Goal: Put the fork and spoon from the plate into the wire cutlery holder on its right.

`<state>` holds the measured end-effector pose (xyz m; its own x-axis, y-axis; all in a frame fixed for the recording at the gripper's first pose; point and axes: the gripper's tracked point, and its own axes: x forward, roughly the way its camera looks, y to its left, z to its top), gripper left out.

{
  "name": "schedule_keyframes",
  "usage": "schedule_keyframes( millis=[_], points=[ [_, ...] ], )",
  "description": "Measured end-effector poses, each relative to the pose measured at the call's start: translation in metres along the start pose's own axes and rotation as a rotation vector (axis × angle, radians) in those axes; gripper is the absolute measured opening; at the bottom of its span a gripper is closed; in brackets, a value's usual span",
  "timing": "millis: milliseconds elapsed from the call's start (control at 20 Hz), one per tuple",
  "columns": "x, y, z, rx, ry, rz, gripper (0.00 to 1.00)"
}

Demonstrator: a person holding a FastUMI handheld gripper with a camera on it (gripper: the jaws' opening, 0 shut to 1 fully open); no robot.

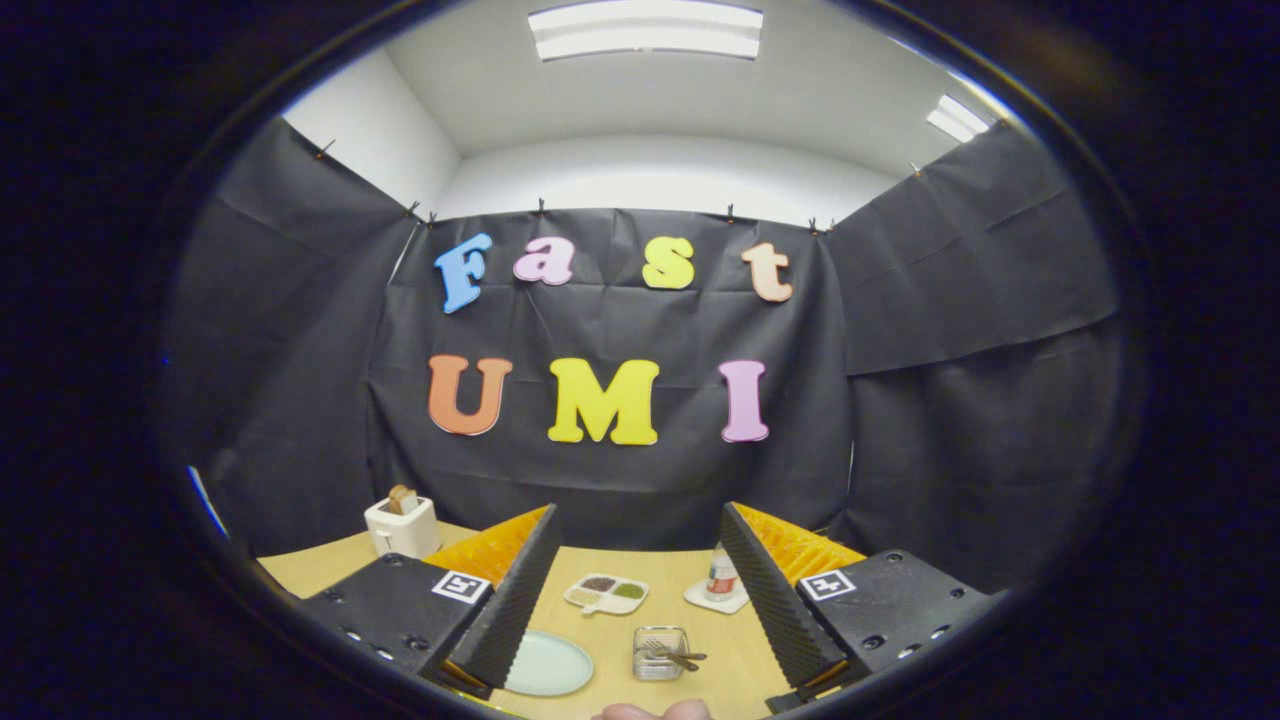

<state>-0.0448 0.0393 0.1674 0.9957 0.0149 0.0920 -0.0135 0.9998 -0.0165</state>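
Nearest, a fingertip (650,711) of the person shows at the table's (725,650) near edge. The gripper (635,580) hangs above the table with its jaws wide apart and nothing between them, so the tabletop shows through the gap. Just ahead, between the fingers, lies the pale plate (548,663), partly behind the left finger, with its visible surface bare. To its right, with a strip of bare wood between them, stands the wire cutlery holder (660,652); the cutlery (676,655) lies in it, handles tilted out over its right rim. Bare wood runs on from the holder toward the right finger. Farther off are a divided dish (606,593) and a small bottle (720,577) on a coaster (716,599). At the table's far left a toaster (402,526) holds a slice of bread.
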Motion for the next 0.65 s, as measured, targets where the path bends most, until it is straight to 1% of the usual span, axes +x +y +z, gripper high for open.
schedule_keyframes(
  millis=[200,450,650],
  points=[
    [0.0021,-0.0022,-0.0066,0.027,0.028,-0.004,0.96],
    [0.0026,-0.0037,-0.0090,0.017,0.036,-0.011,0.96],
    [-0.0006,0.0027,-0.0051,0.005,0.024,0.001,0.96]
  ],
)
